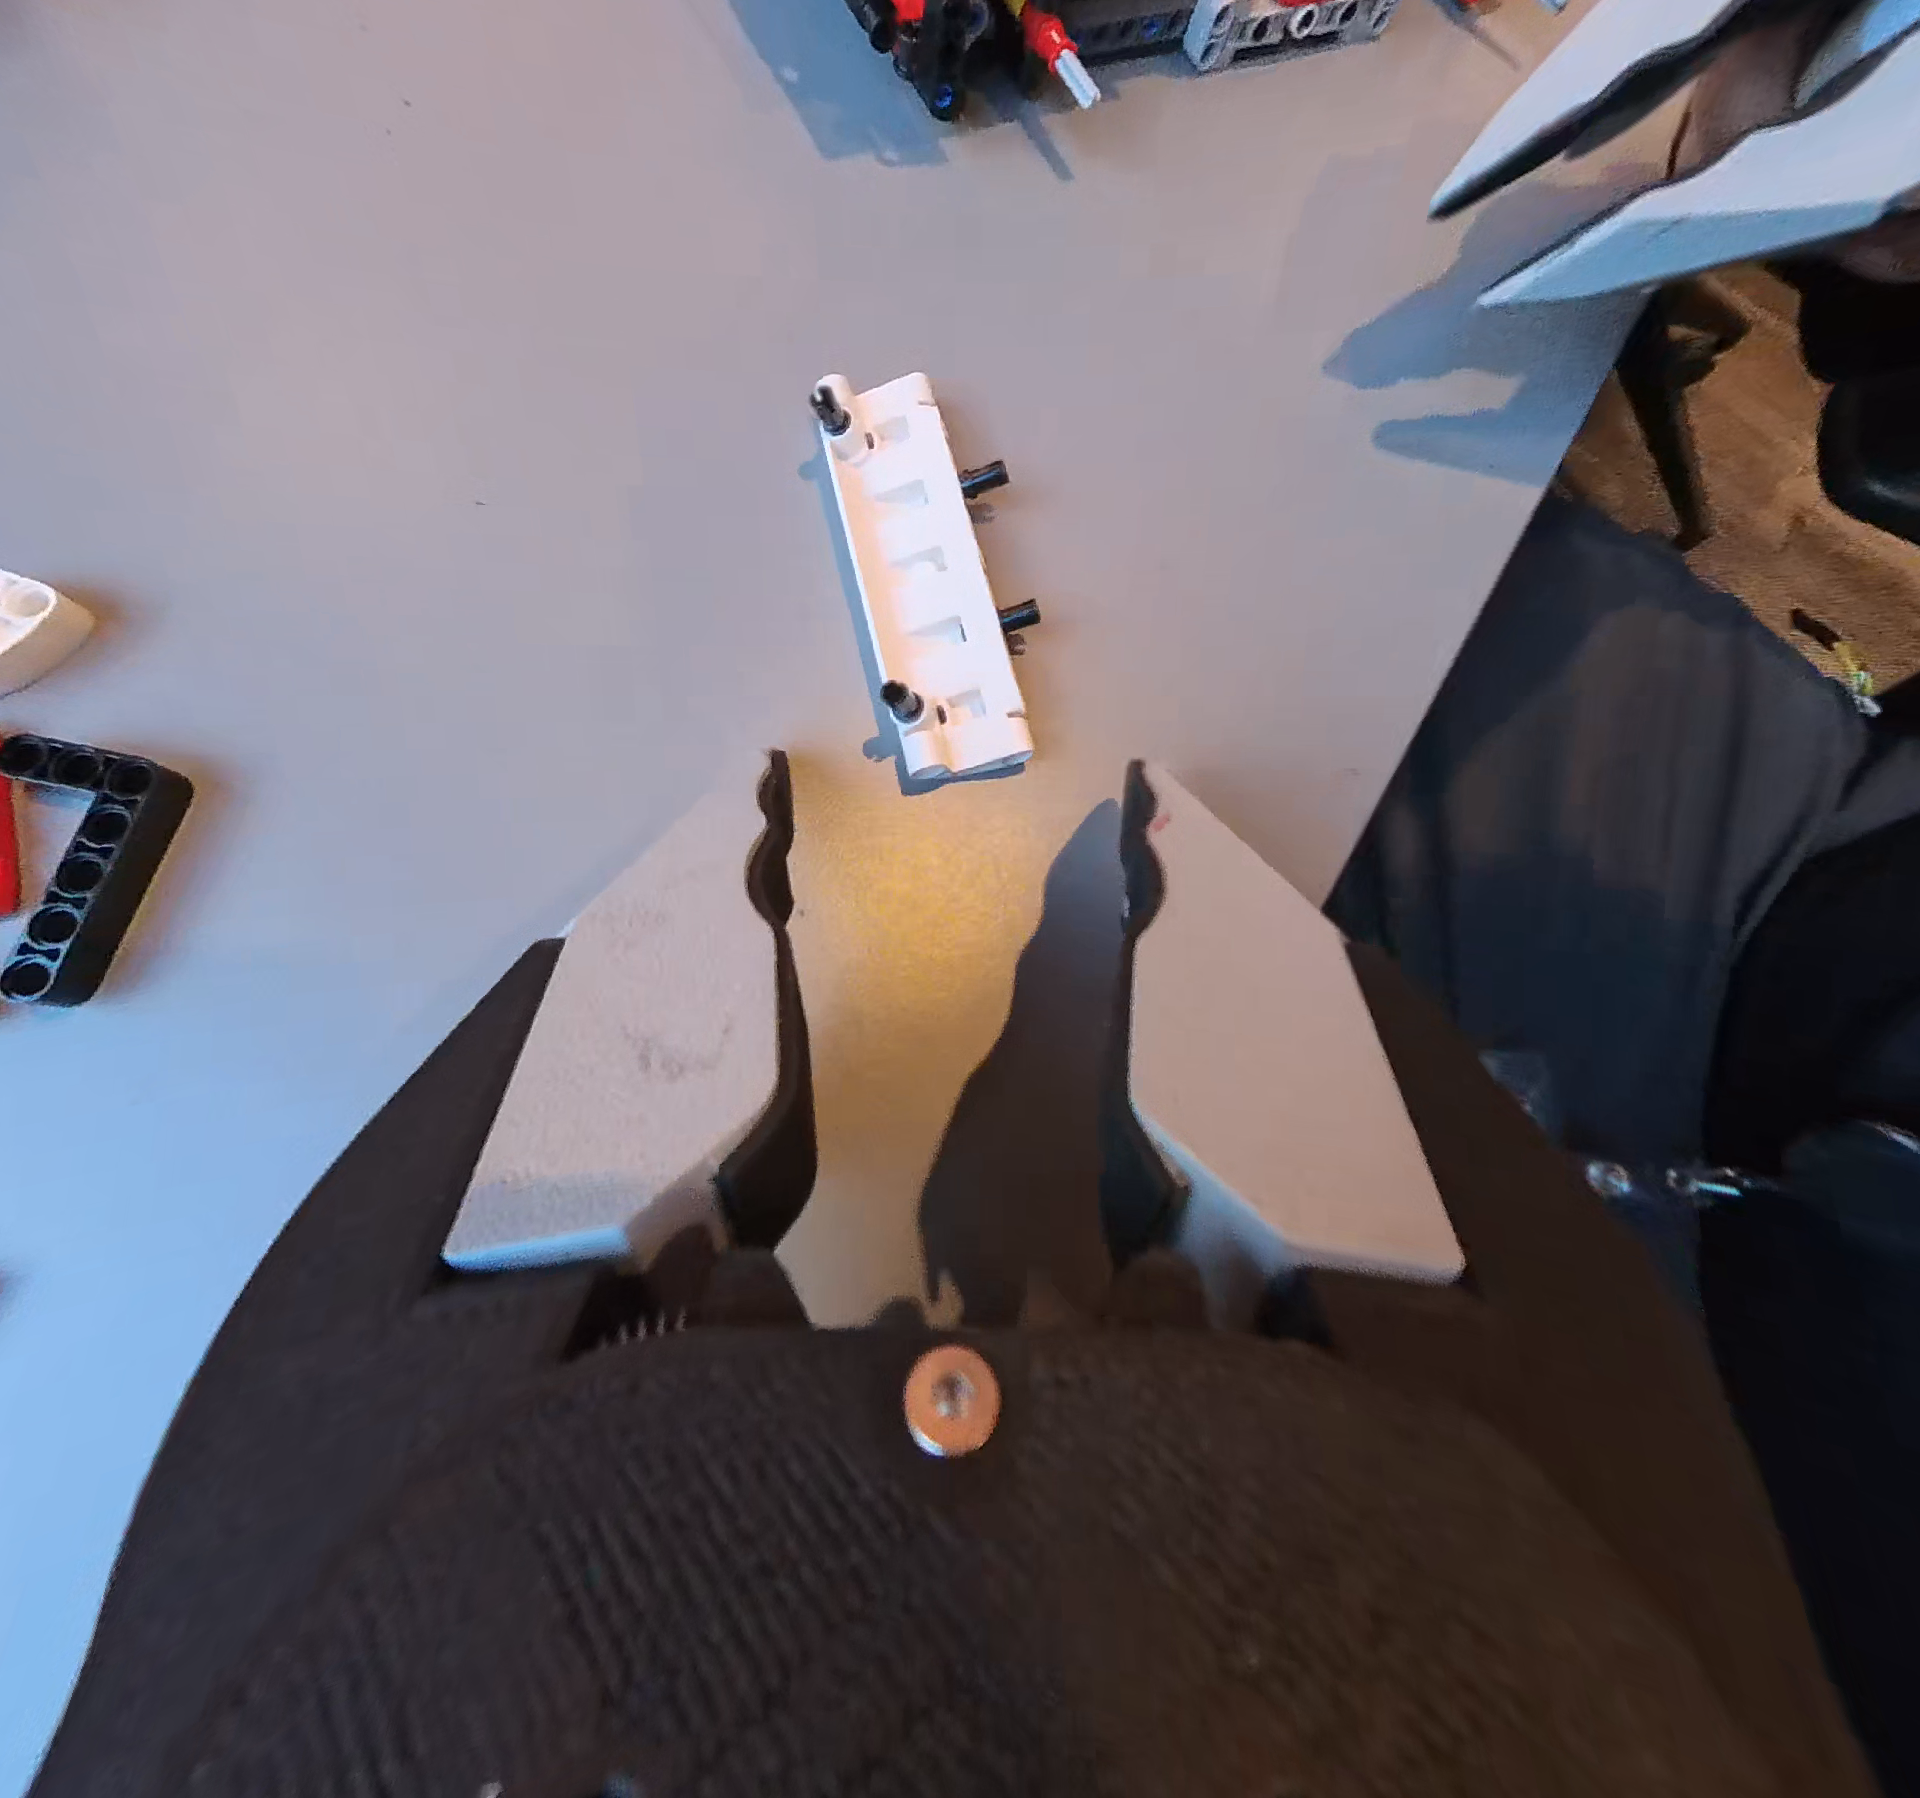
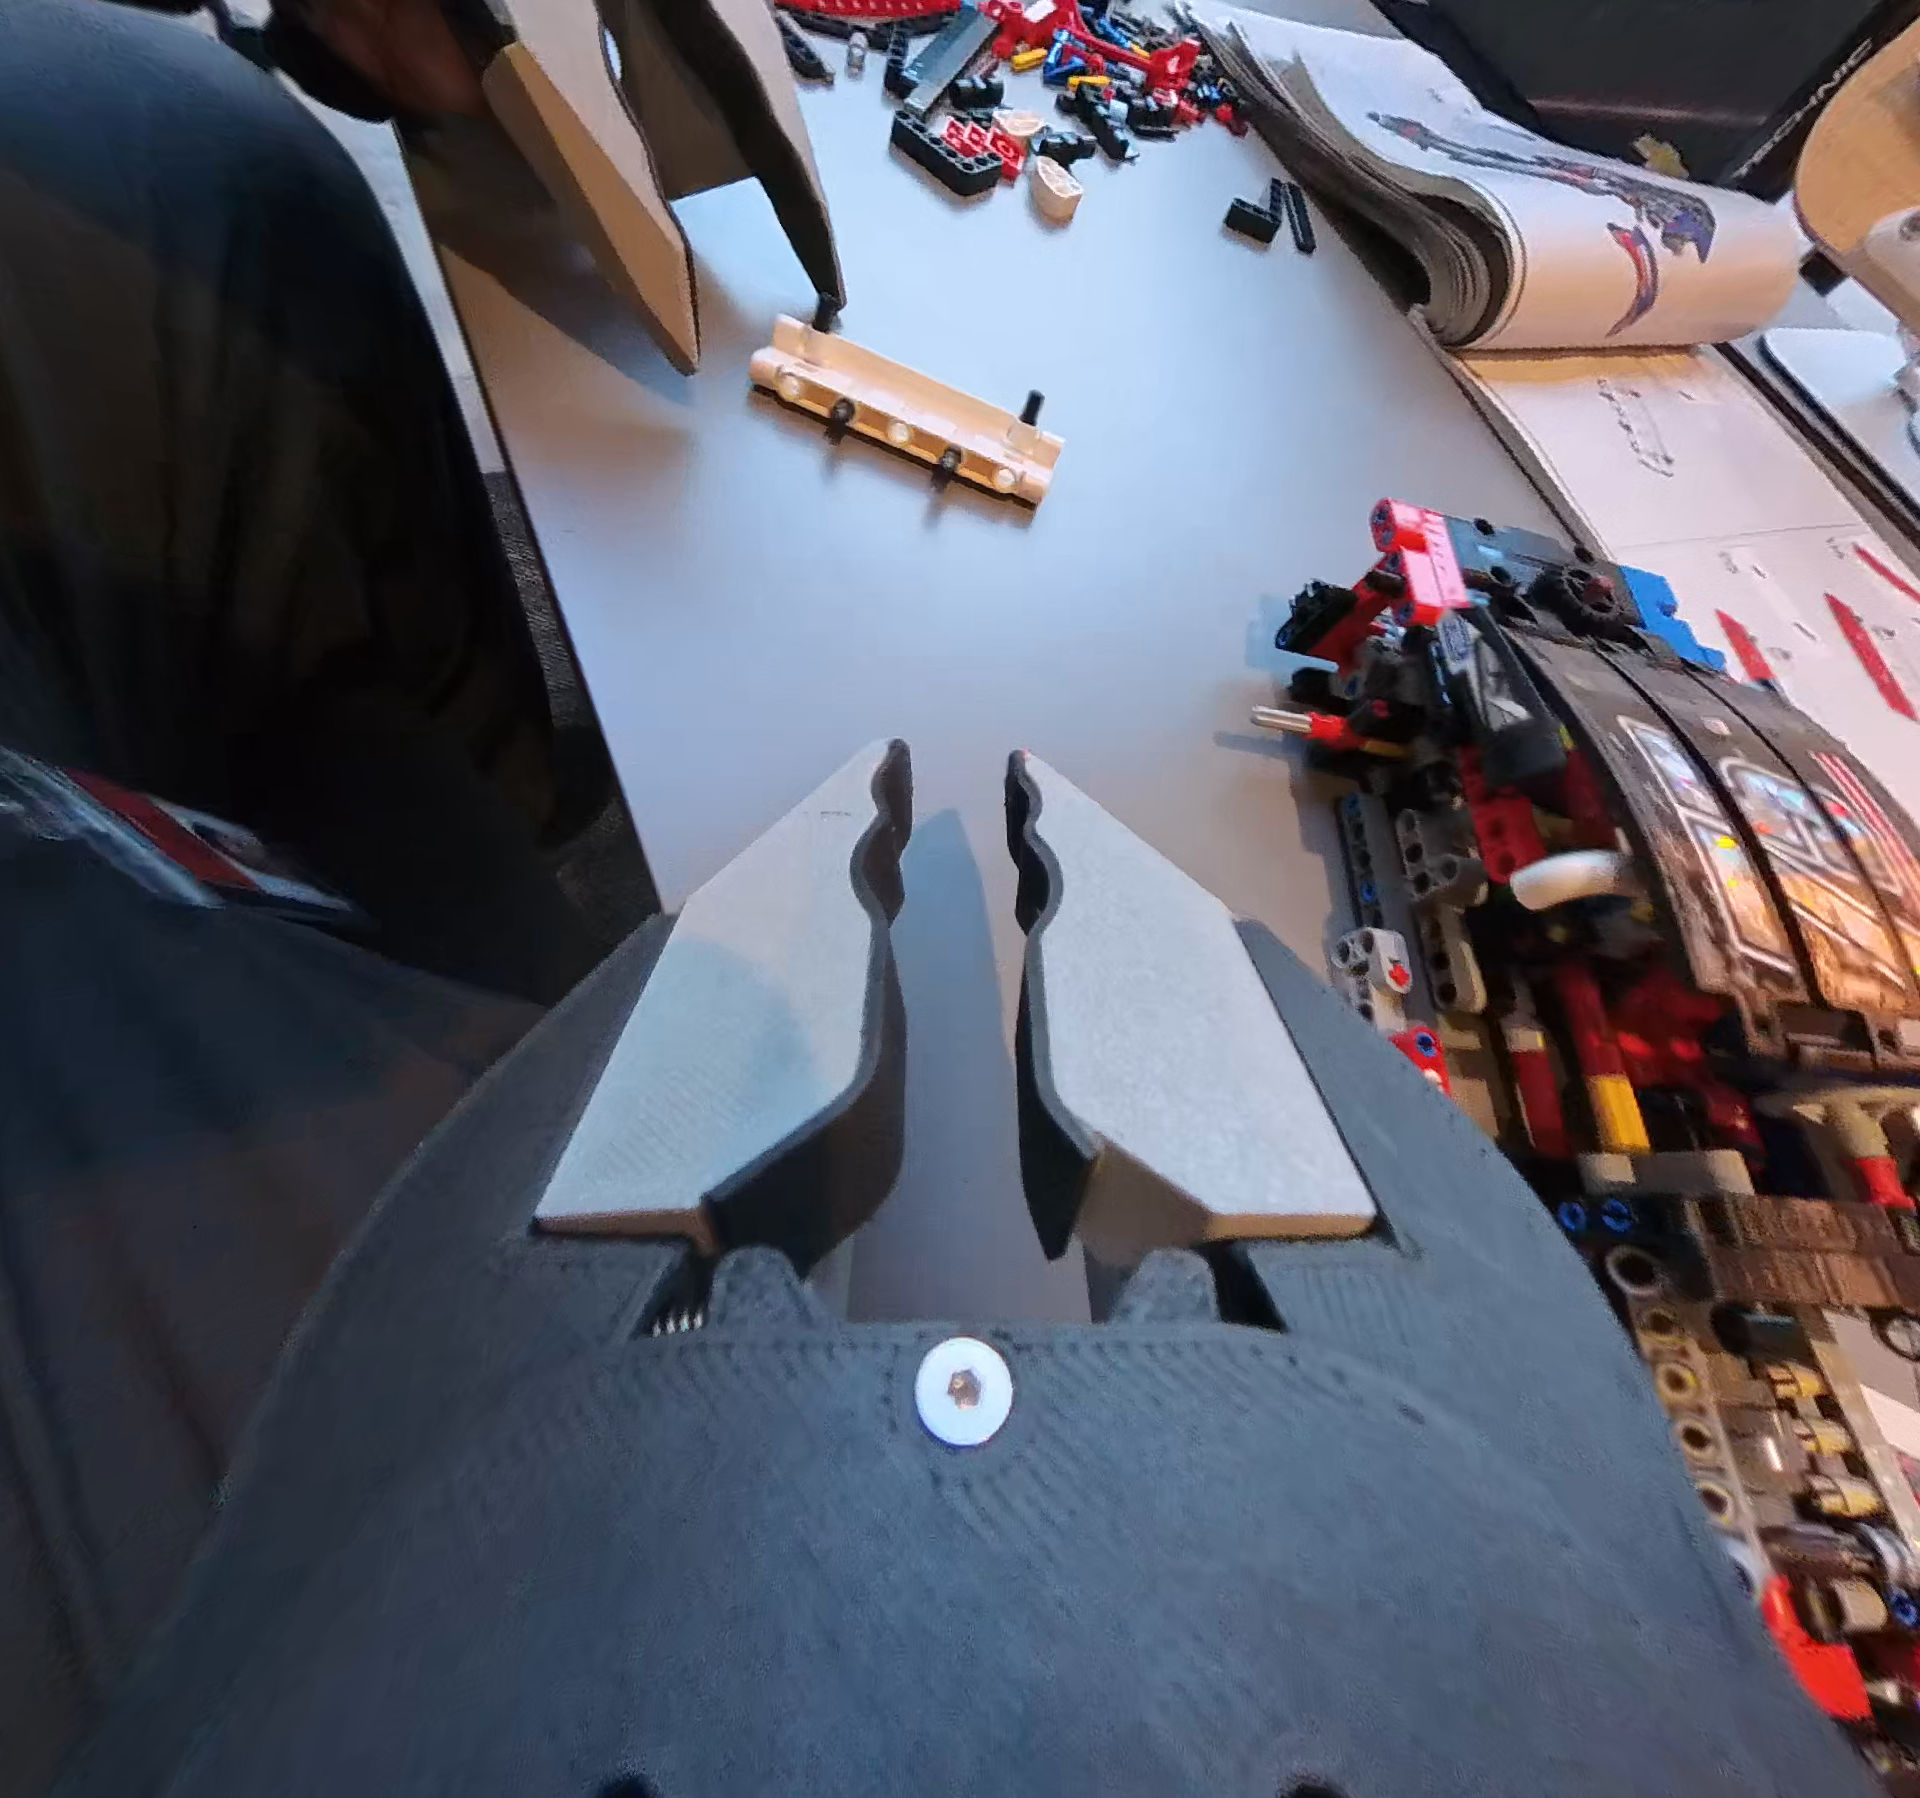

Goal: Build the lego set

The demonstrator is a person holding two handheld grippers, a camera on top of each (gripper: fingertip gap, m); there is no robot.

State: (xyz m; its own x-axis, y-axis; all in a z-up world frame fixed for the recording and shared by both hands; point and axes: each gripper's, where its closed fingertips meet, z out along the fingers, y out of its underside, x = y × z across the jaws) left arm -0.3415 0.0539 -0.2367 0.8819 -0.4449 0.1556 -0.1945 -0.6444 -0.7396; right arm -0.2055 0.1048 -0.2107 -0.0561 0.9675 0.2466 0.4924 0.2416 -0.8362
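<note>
Lying flat on the grey table (image 1: 416, 294), white panel (image 1: 925, 574) sits just beyond wide-spread left gripper (image 1: 956, 772); right gripper (image 2: 958, 761) hovers narrowly parted, empty

— Where does the panel (image 1: 925, 574) lie?
— Flat on the table (image 1: 416, 294), just ahead of the left gripper (image 1: 954, 772), whose fingers stand apart with nothing between them.
— And the model (image 2: 1621, 917)?
— Beyond the panel in the left wrist view; in the right wrist view it sits to the right of the right gripper (image 2: 958, 761), near it.
— The loose parts (image 2: 1039, 65)?
— Heaped behind the panel in the right wrist view, with the instruction booklet (image 2: 1507, 190) to their right.
— Anything left of the panel?
— A beam (image 1: 88, 875) in the left wrist view, well apart from it.
</note>
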